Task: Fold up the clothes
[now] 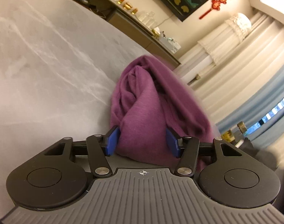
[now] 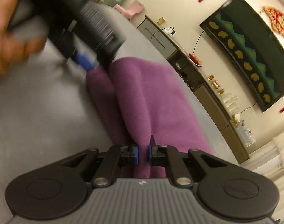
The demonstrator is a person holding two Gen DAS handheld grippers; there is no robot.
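Both tools tilted, right tool [image 2: 143, 154] pinching purple garment [image 2: 142, 97].

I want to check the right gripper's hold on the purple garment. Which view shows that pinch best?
The right wrist view: the right gripper has its blue pads nearly together on a ridge of the purple garment. The left wrist view shows the garment bunched between its own open pads, not that pinch.

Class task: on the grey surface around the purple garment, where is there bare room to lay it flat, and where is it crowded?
The grey surface lies bare on the broad stretch left of the purple garment. It is crowded at the garment itself: the right claw pinches one end, the left claw straddles the other. The sideboard is cluttered.
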